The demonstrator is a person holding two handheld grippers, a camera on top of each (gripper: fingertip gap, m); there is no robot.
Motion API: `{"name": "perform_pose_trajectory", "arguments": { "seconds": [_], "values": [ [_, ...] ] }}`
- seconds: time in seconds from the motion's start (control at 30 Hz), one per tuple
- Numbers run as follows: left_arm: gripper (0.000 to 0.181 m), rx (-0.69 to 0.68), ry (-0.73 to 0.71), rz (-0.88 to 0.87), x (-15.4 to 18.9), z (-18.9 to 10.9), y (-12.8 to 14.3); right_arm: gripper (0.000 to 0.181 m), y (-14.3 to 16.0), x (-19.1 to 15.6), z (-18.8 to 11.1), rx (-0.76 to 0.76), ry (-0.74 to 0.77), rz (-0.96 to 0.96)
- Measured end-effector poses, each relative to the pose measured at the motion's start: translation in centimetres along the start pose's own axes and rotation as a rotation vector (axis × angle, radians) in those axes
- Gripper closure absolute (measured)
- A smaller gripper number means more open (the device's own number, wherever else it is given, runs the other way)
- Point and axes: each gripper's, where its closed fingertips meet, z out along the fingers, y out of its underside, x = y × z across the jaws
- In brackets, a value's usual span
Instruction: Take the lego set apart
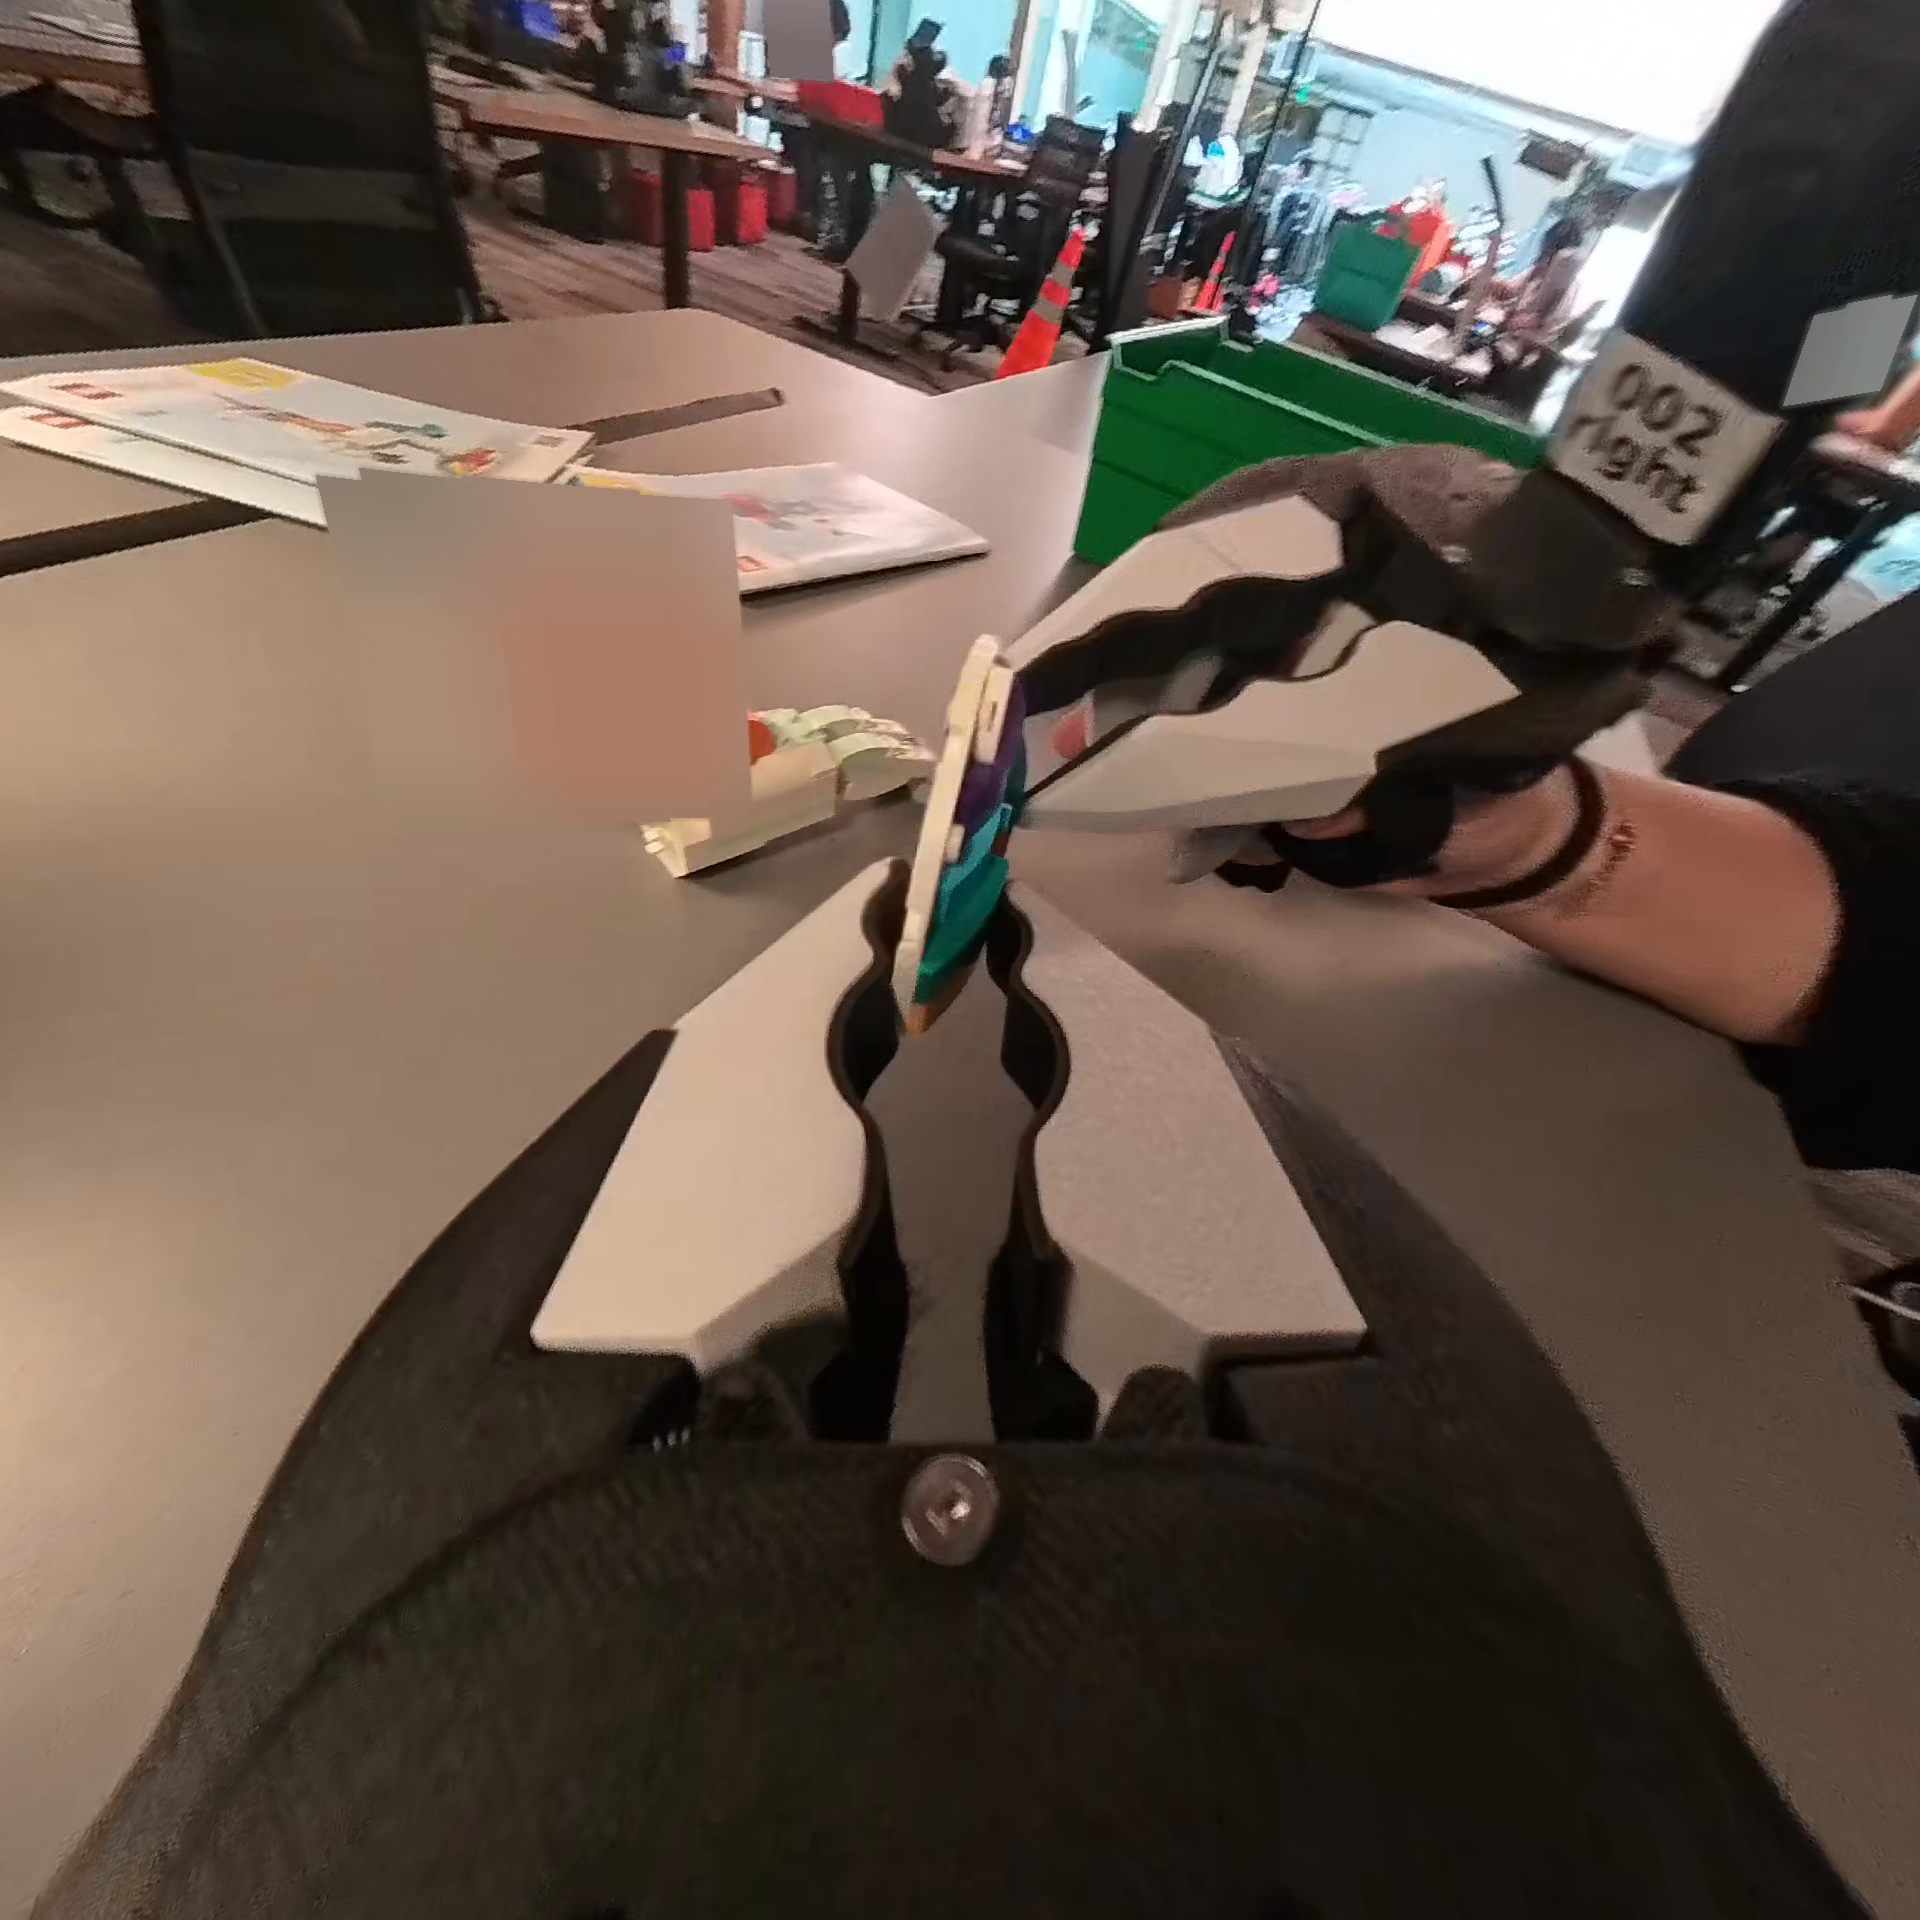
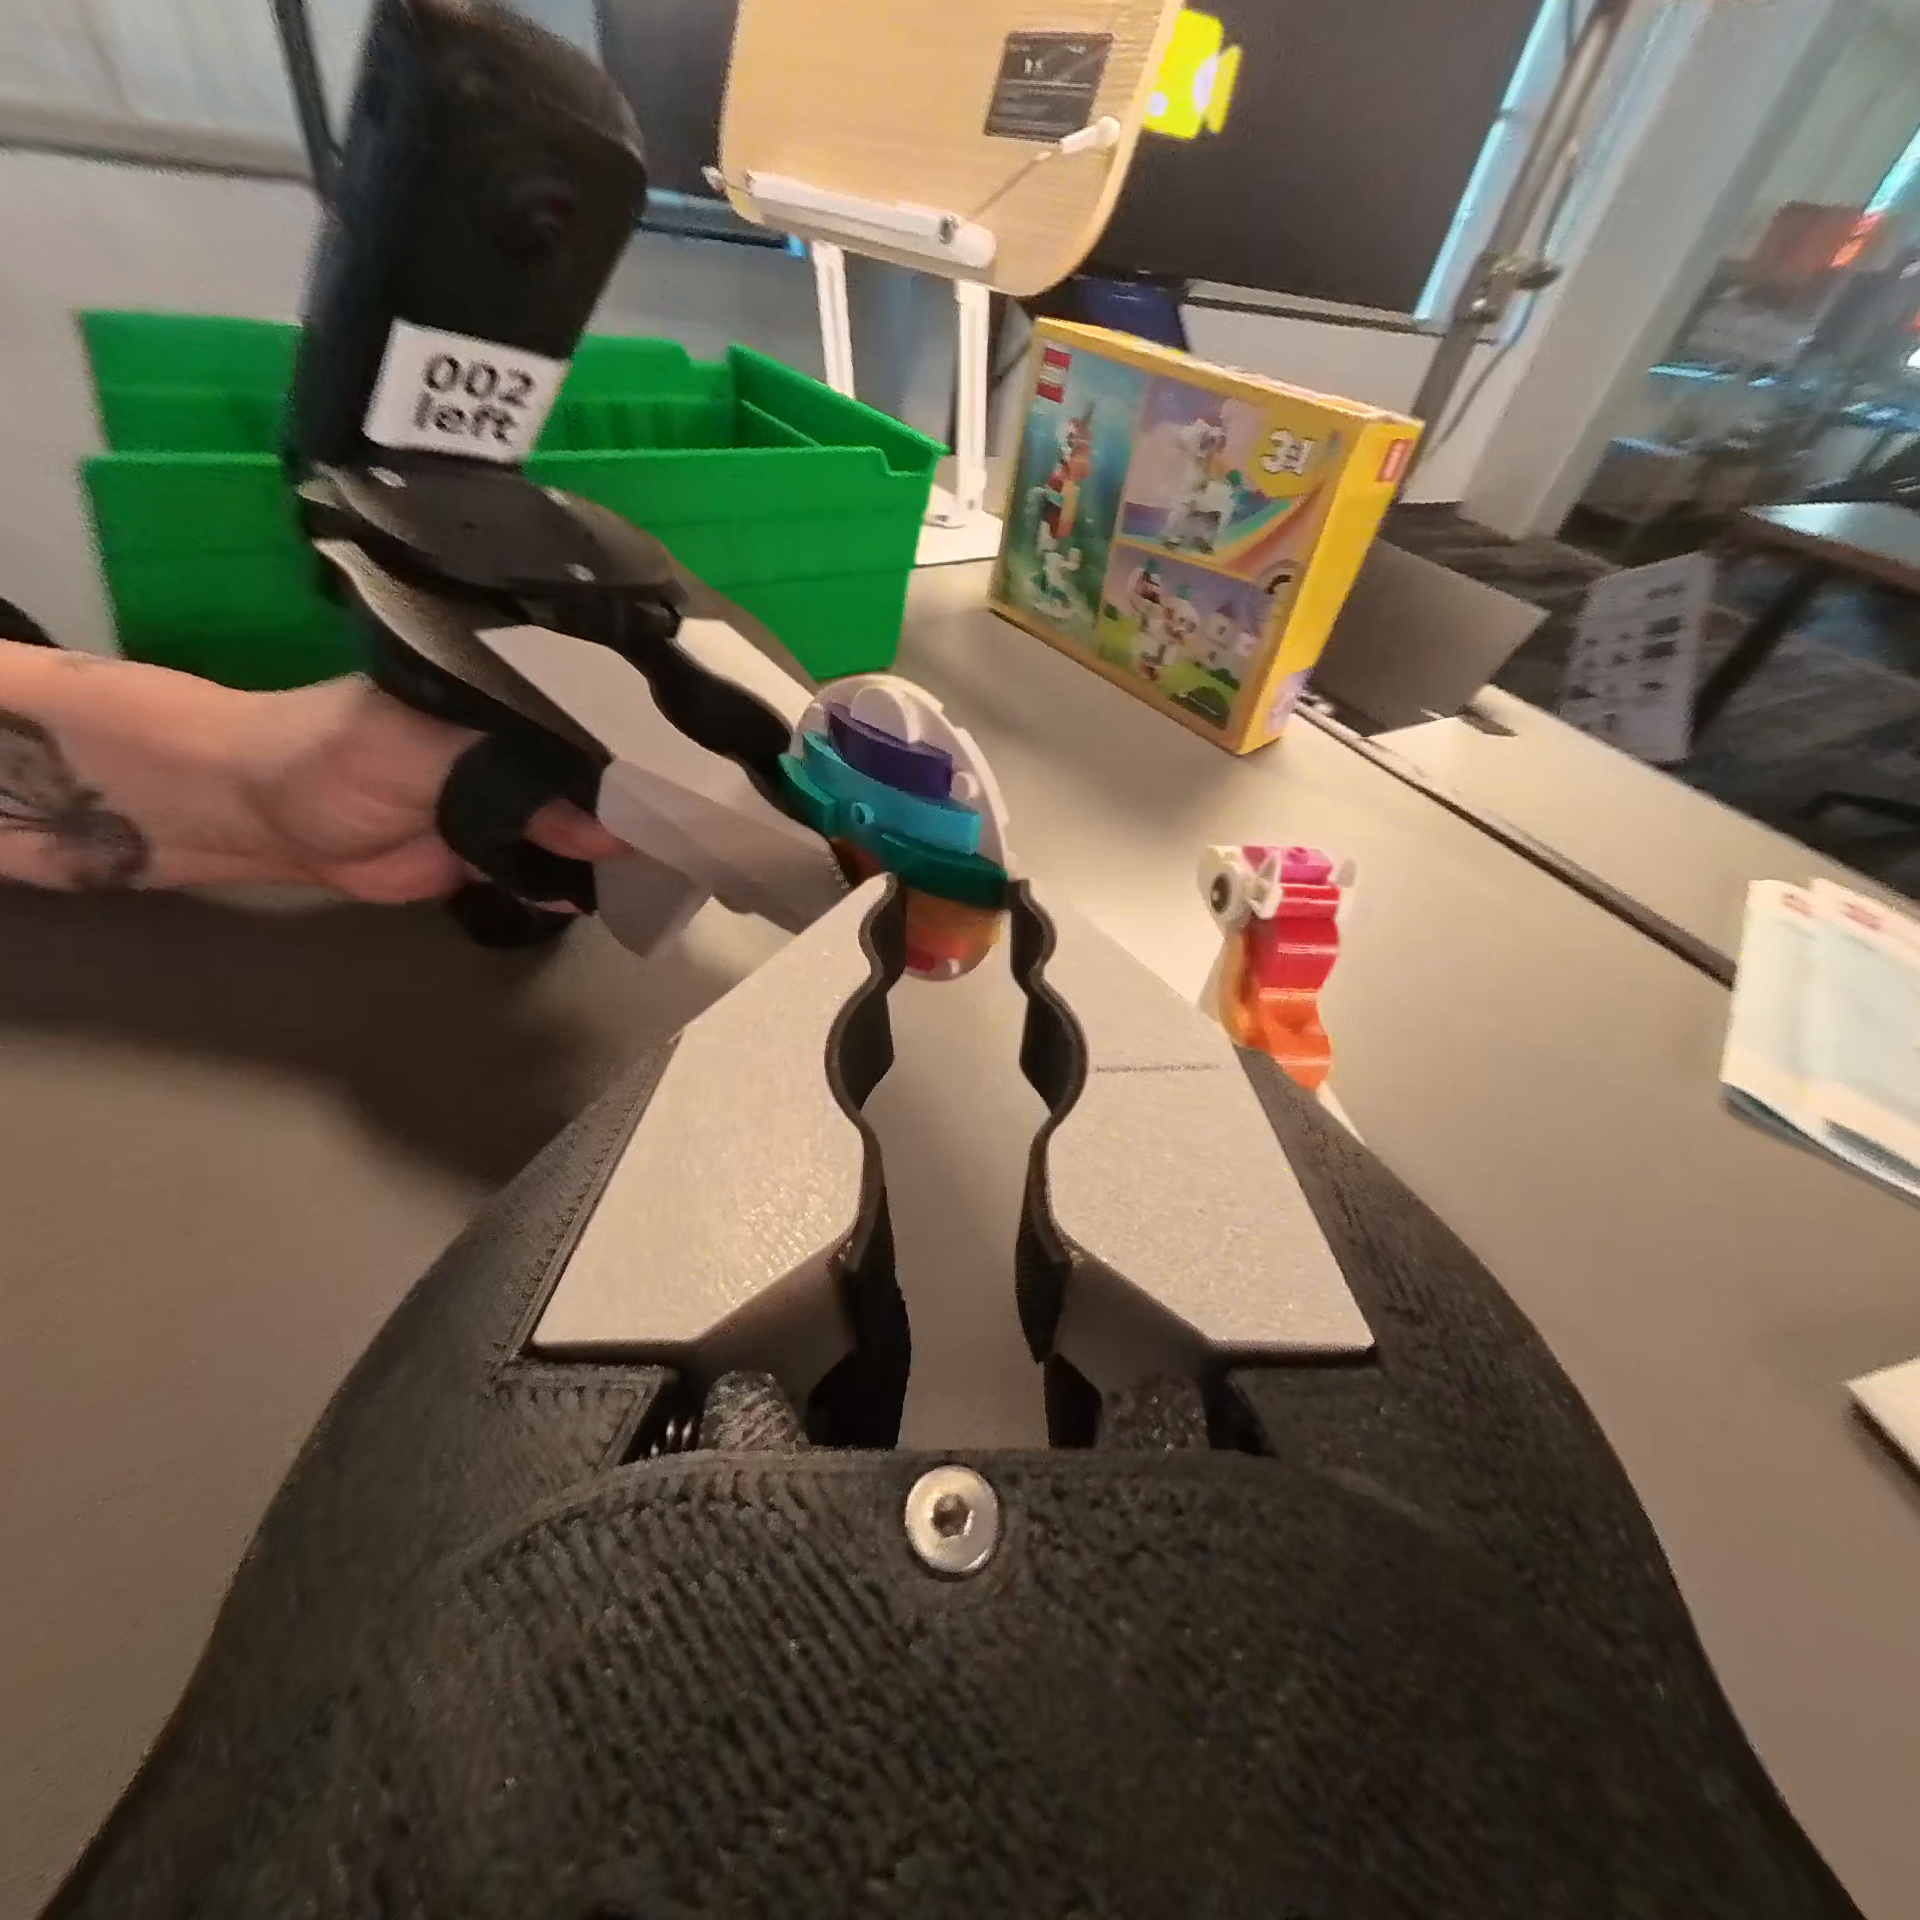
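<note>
Rainbow disc (image 1: 961, 831) held edge-on in the air above the surface, between both tools: left hand-held gripper (image 1: 951, 894) clamps its lower rim, right hand-held gripper (image 2: 951, 899) pinches the coloured tiles from the opposite face.
</note>
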Motion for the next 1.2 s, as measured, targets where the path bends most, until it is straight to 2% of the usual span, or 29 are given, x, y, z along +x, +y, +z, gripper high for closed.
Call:
{"name": "perform_pose_trajectory", "arguments": {
  "seconds": [0.1,0.13,0.27,0.37,0.4,0.47,0.57,0.73,0.9,1.2],
  "values": [
    [0.169,-0.03,-0.054,0.006,-0.7,0.0,0.4,0.163,0.4,0.9,0.0,-0.022,0.117,-0.062],
    [0.169,-0.034,-0.068,-0.001,-0.8,0.1,0.5,0.181,0.6,1.5,-0.1,-0.036,0.167,-0.102],
    [0.17,-0.05,-0.095,-0.014,-1.0,0.5,0.7,0.181,0.7,0.3,1.0,-0.027,0.13,-0.146],
    [0.169,-0.015,-0.067,-0.049,-1.0,0.3,0.2,0.181,0.4,-0.1,1.0,0.013,0.067,-0.055],
    [0.169,0.01,-0.045,-0.045,-0.8,0.1,-0.1,0.17,0.3,-0.1,0.9,0.032,0.042,0.003],
    [0.169,0.041,-0.013,-0.029,-0.5,-0.2,-0.5,0.16,-0.1,0.2,0.6,0.086,-0.018,0.15],
    [0.169,0.041,0.035,0.016,0.5,-0.2,-0.6,0.156,-0.6,0.7,0.3,0.13,-0.059,0.259],
    [0.169,0.033,0.031,0.025,0.5,-0.1,-0.5,0.161,-0.6,0.4,0.4,0.119,-0.039,0.181],
    [0.169,-0.008,0.004,0.081,0.7,0.3,0.1,0.152,-0.2,0.0,0.9,0.082,-0.017,0.133],
    [0.169,-0.062,-0.149,0.027,-1.4,0.3,0.8,0.152,1.2,0.8,1.8,-0.057,0.219,-0.022]
  ]
}}
